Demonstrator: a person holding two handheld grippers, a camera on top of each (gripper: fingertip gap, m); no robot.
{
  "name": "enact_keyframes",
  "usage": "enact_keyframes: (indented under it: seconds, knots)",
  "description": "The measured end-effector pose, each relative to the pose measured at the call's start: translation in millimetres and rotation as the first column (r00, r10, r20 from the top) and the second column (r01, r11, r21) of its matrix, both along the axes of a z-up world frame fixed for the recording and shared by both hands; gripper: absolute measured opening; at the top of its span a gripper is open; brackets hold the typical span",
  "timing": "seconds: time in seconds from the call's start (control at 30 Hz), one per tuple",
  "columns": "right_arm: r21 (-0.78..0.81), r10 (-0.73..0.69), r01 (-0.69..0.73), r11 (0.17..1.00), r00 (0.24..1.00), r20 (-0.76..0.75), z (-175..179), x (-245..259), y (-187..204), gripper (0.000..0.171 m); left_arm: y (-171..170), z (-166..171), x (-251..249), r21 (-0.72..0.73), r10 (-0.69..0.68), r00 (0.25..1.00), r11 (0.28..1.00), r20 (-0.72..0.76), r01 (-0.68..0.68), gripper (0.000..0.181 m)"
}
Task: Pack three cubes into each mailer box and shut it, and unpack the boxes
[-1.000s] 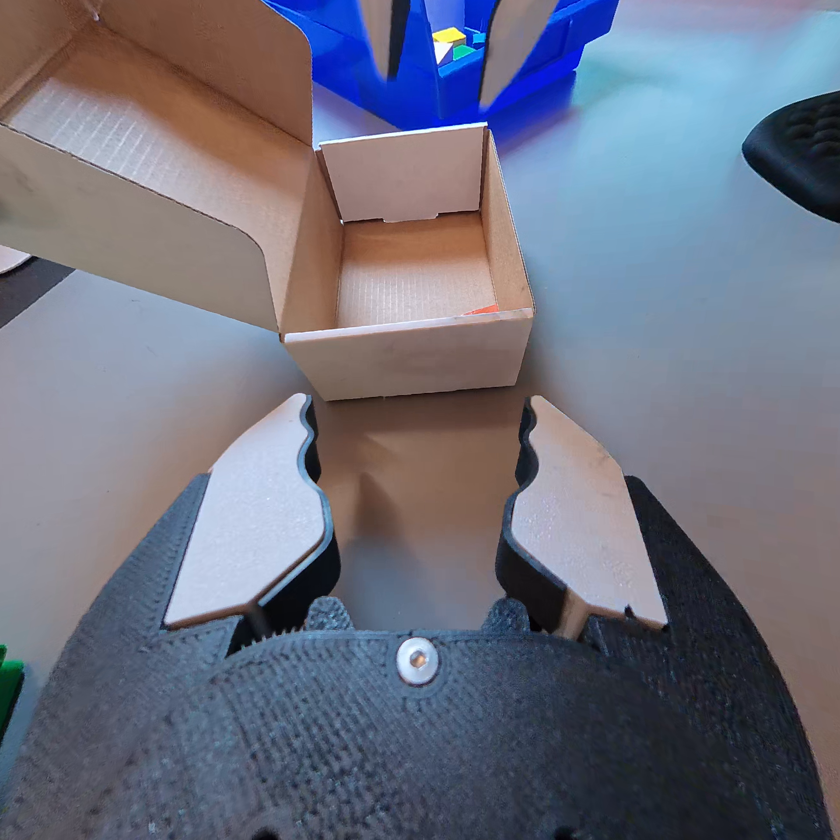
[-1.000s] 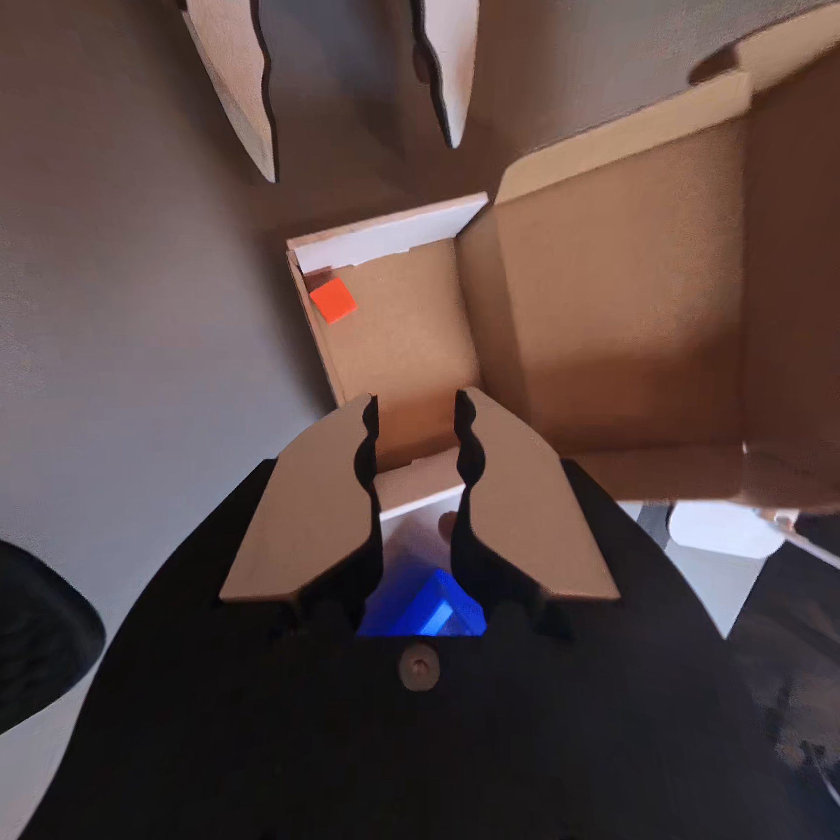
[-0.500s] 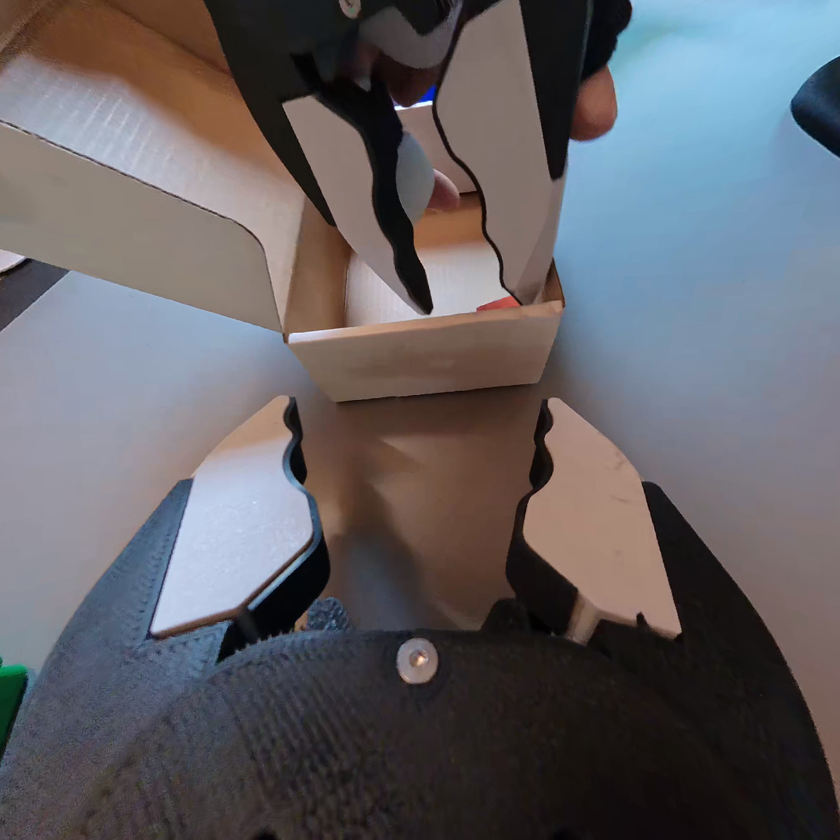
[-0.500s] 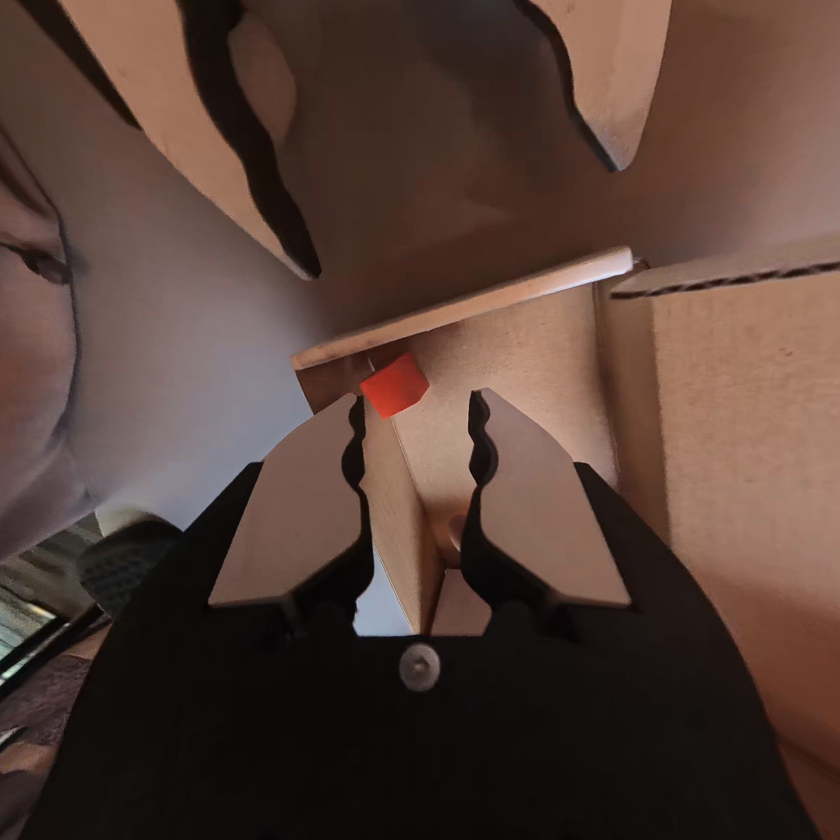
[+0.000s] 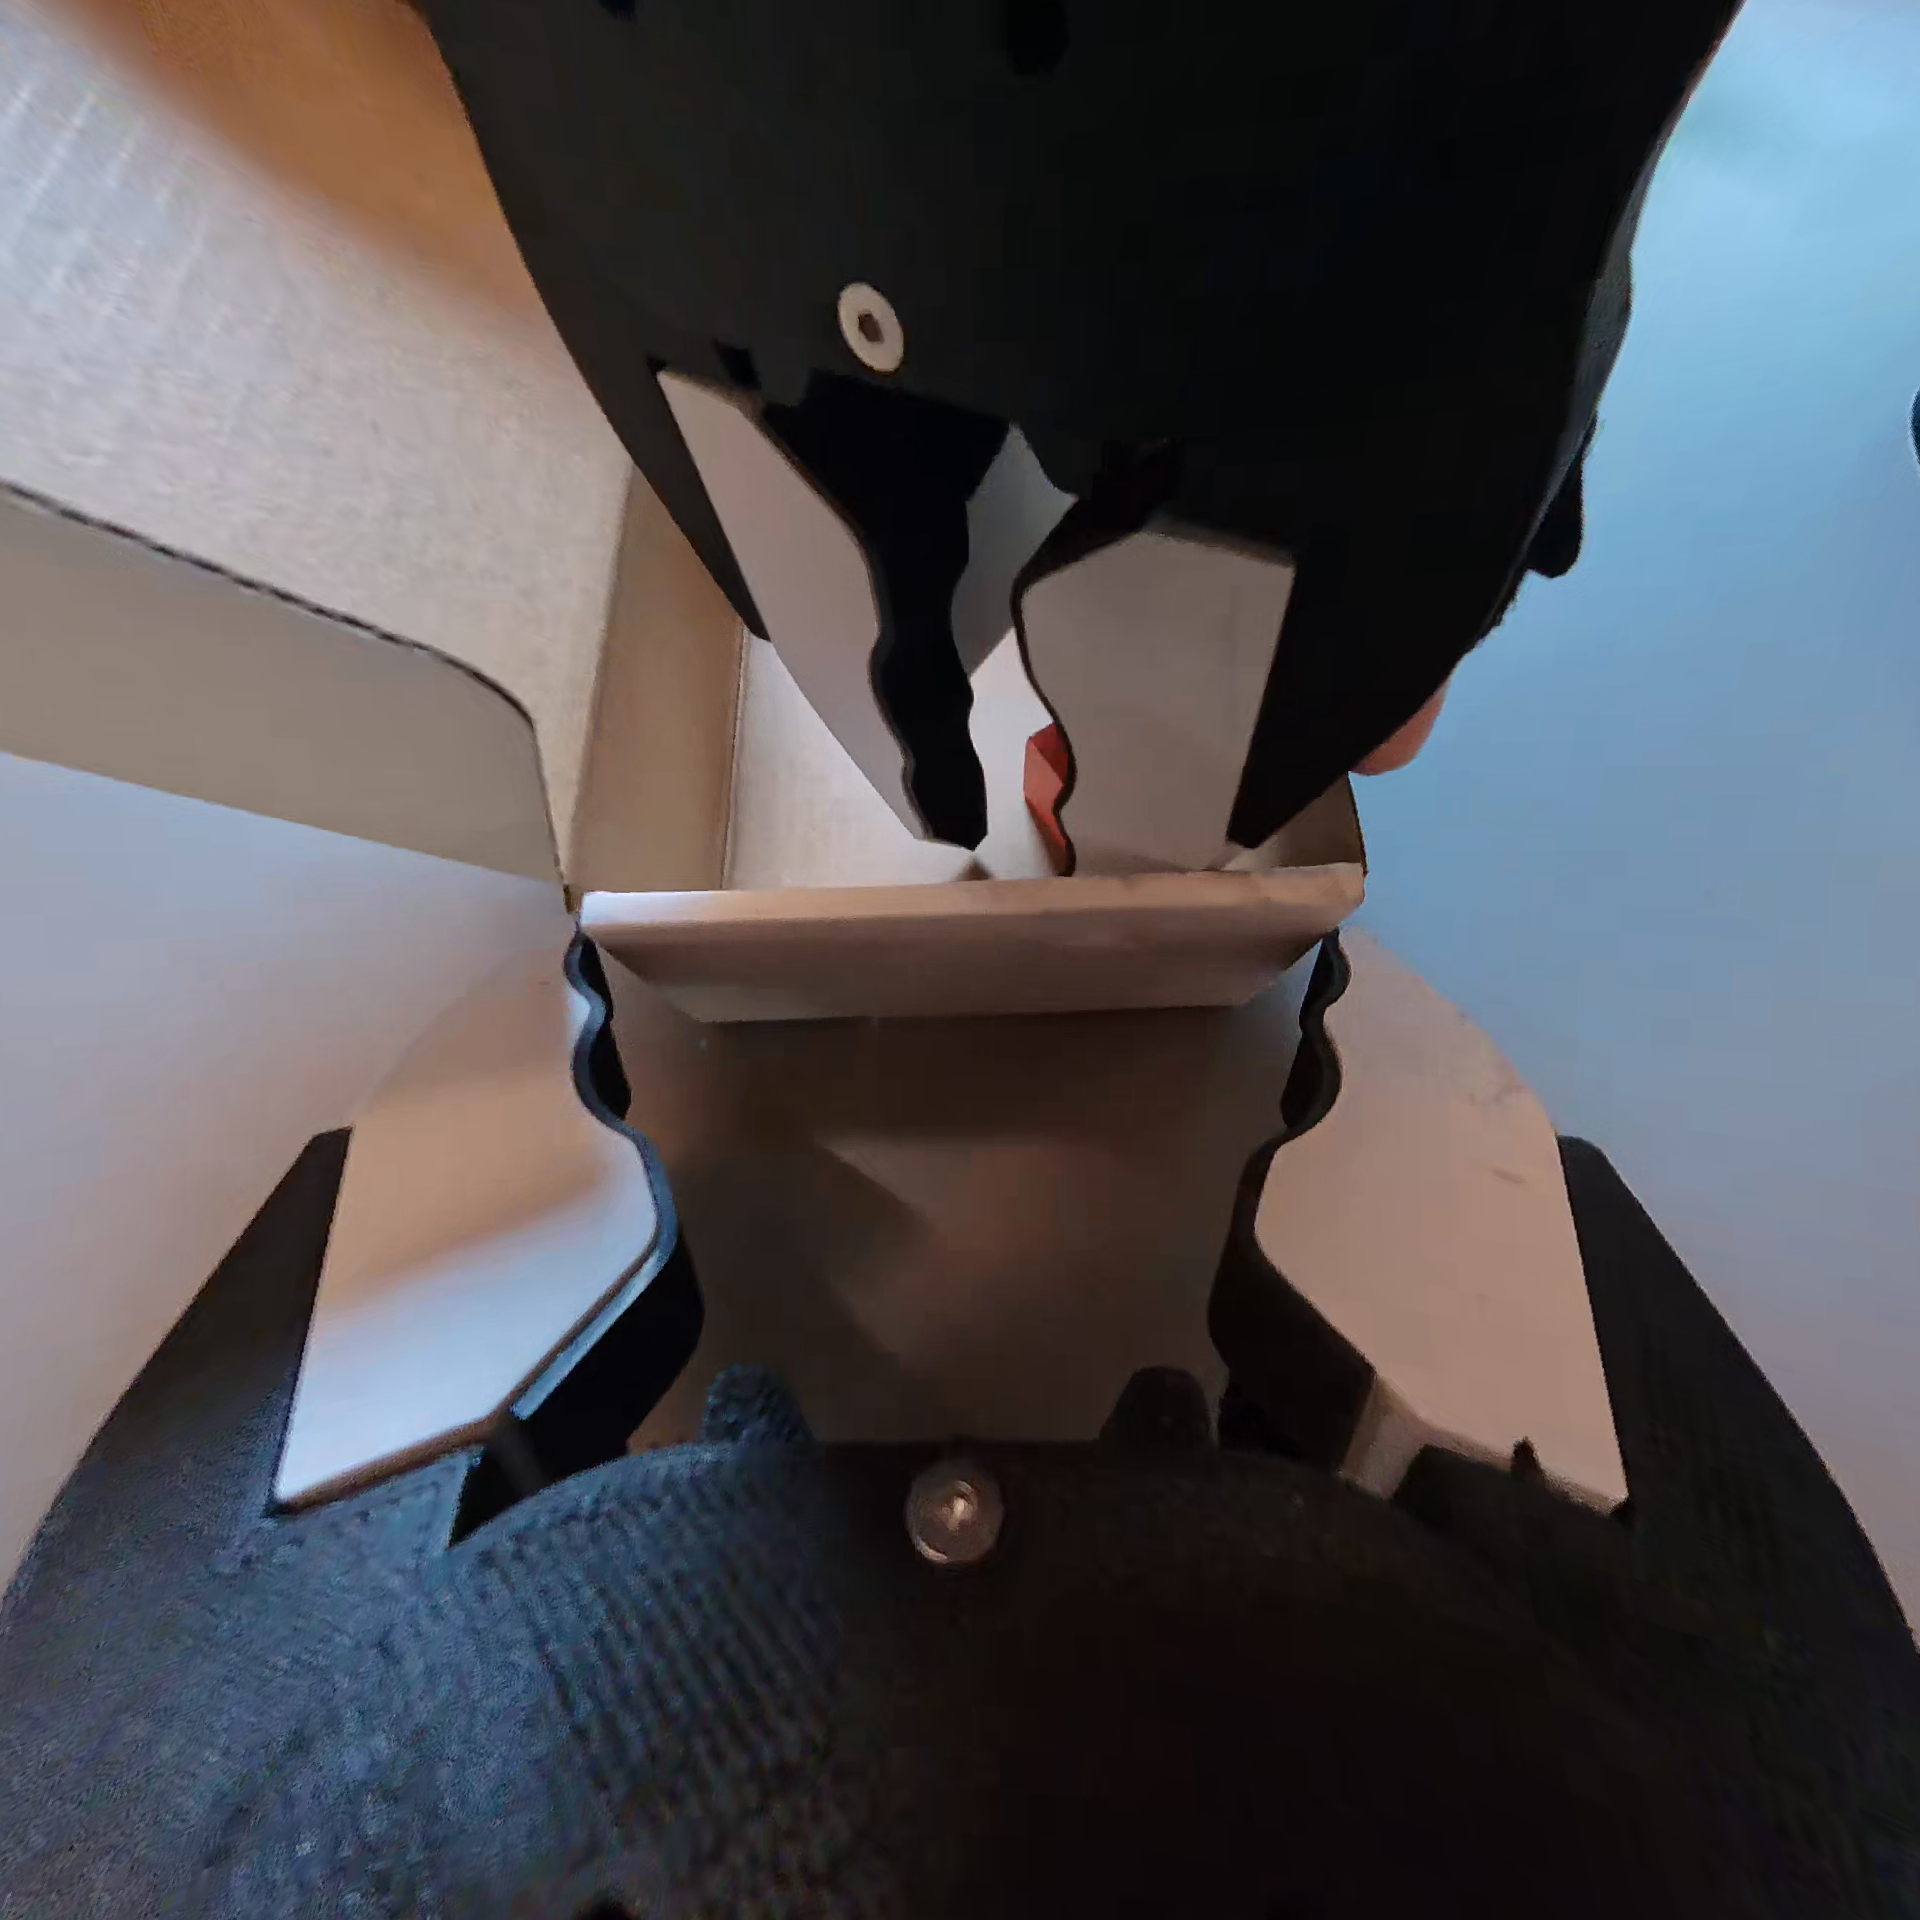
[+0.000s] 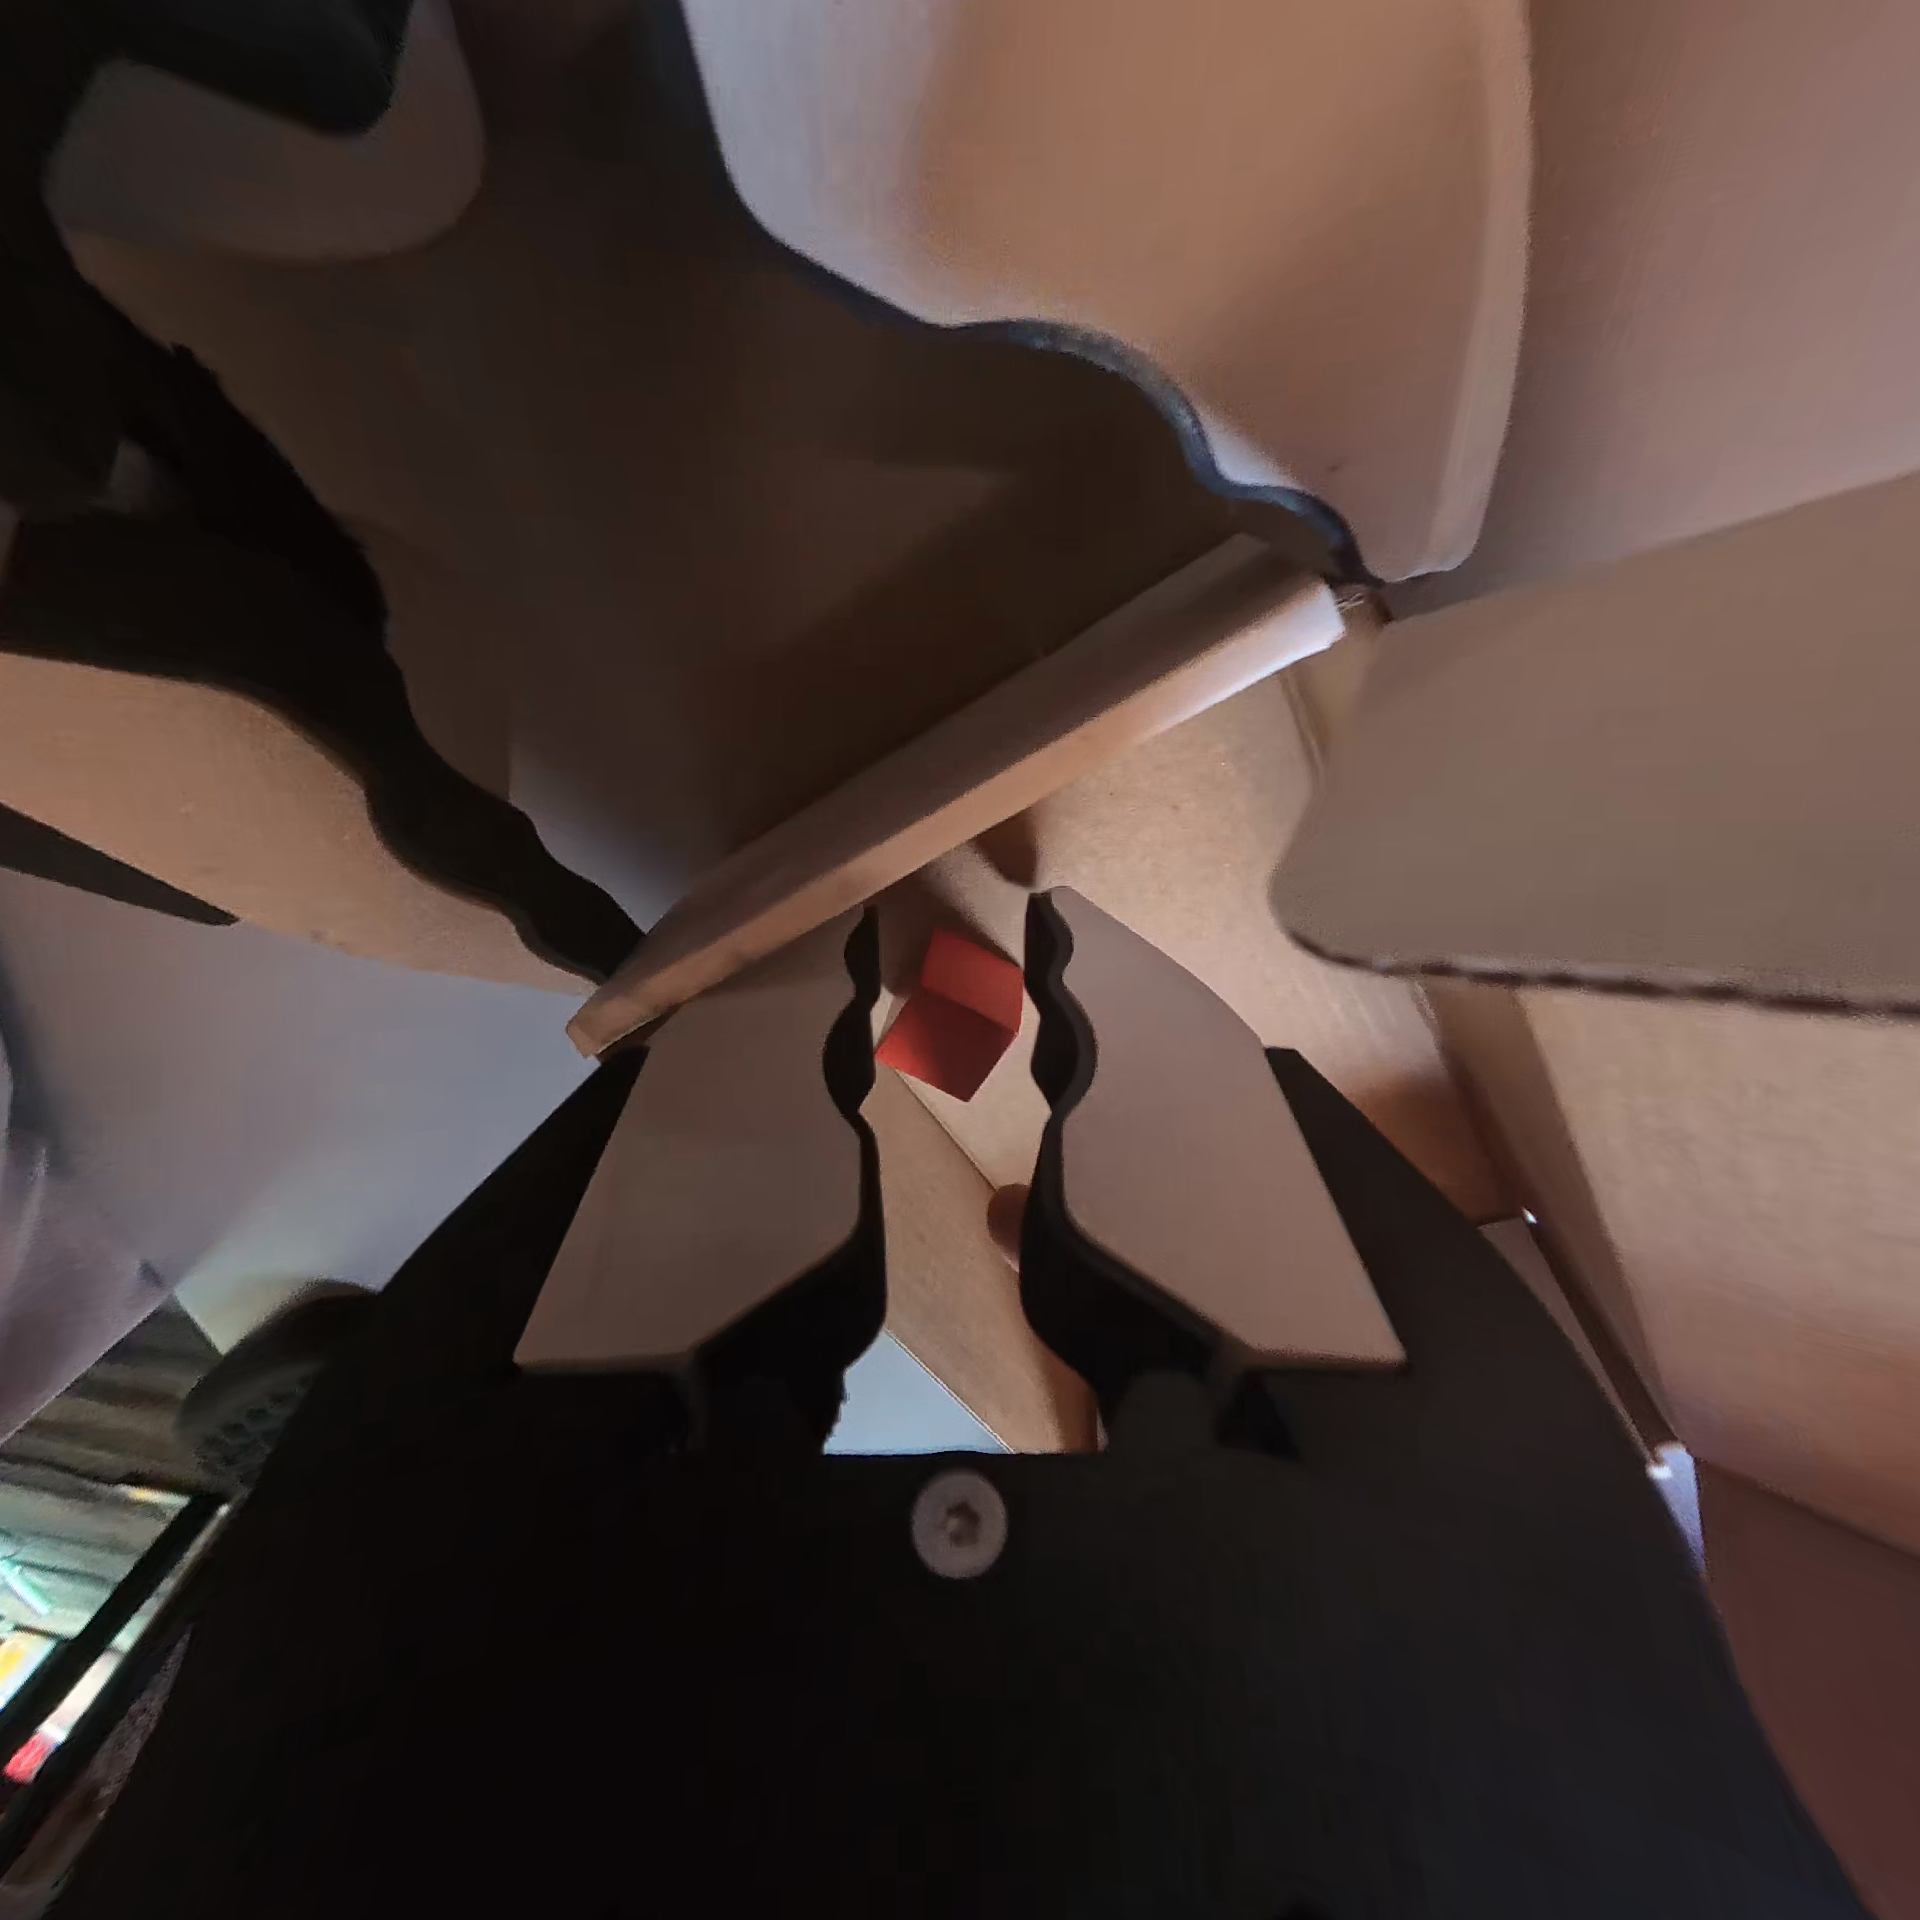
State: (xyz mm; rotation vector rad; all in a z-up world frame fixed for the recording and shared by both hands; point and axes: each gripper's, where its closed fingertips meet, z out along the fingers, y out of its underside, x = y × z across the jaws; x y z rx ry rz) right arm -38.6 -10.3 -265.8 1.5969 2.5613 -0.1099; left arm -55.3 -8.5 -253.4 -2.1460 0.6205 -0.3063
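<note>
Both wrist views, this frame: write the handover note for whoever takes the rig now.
Right gripper: inside the open cardboard mailer box, jaws part-open astride the small red cube, not gripping it.
Left gripper: wide open, its tips at the box's front corners.
Box lid is up; only this one cube is visible inside.
Whether this is packing or unpacking cannot be told from here.
Left: take or leave the cube, then the other boxes.

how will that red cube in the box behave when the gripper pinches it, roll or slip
The red cube has flat faces and crisp edges, so it probably won't roll. It looks small and solid, likely light and stiff. It lies near the mailer box wall, so the right gripper, jaws open around it, might nudge it askew.
</note>
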Motion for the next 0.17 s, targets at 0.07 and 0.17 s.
enact_keyframes:
  seconds: [0.07, 0.17]
  knots:
    - [0.002, -0.019, 0.019, 1.000, 1.000, -0.010, 1.3, 0.6, 3.3, 0.024, 2.2, -0.2, 2.7, -0.002, -0.002, 1.000, 1.000, 0.002, 0.002, 0.124]
    - [0.001, 0.008, -0.008, 1.000, 0.999, -0.047, 8.5, 1.3, 7.9, 0.031, 2.9, 0.1, 4.2, 0.002, -0.009, 1.000, 1.000, -0.002, 0.009, 0.123]
